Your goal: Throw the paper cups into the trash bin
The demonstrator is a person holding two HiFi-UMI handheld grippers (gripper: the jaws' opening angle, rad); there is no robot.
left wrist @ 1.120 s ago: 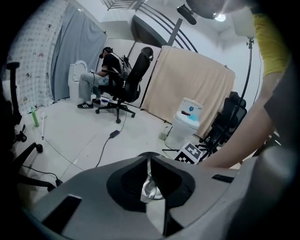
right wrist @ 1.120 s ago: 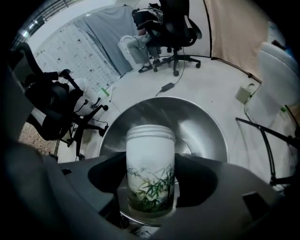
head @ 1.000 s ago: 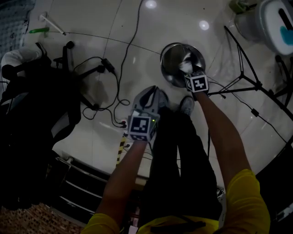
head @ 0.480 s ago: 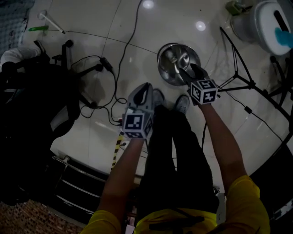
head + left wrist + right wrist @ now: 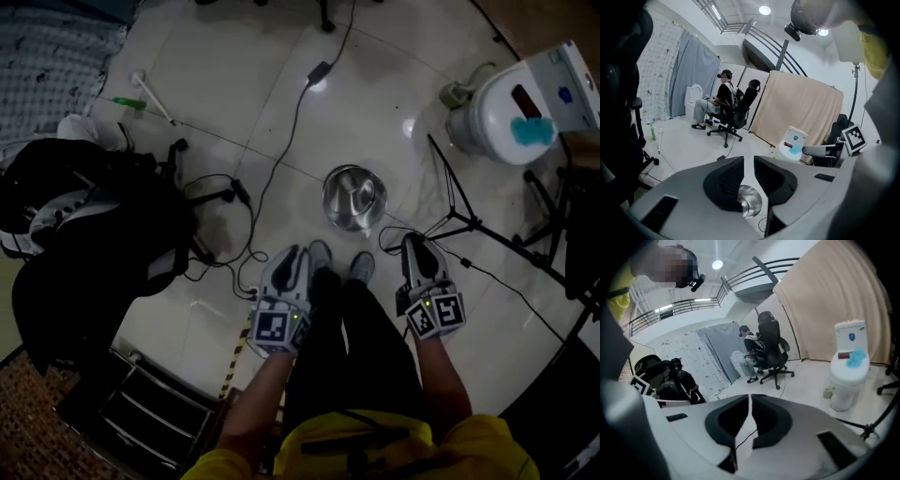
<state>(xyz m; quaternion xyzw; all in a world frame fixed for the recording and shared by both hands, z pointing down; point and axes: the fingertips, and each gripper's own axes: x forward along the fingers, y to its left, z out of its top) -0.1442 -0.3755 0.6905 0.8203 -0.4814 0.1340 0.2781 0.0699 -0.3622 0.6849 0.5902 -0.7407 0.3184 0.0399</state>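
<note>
The round metal trash bin [image 5: 354, 197] stands on the pale floor just ahead of the person's shoes [image 5: 321, 253]. A pale shape lies inside it; I cannot tell whether it is a paper cup. My left gripper [image 5: 286, 258] hangs over the left shoe, short of the bin. Its jaws are opening, with a narrow gap and nothing between them. Through that gap in the left gripper view [image 5: 749, 161] I see the bin [image 5: 751, 202] below. My right gripper [image 5: 415, 246] hangs to the right of the bin; its jaws are closing, tips almost touching, empty [image 5: 750, 399].
A white toilet [image 5: 514, 111] with a blue thing on it stands at the back right. A black tripod [image 5: 464, 214] spreads beside the bin. Cables [image 5: 281, 141] cross the floor. A dark chair with bags [image 5: 84, 225] fills the left. A person sits on an office chair [image 5: 725, 105] far off.
My right gripper has drawn back from over the bin toward the person, and its jaws have come together. The white thing seen at its tips is gone. The left jaws have parted a little.
</note>
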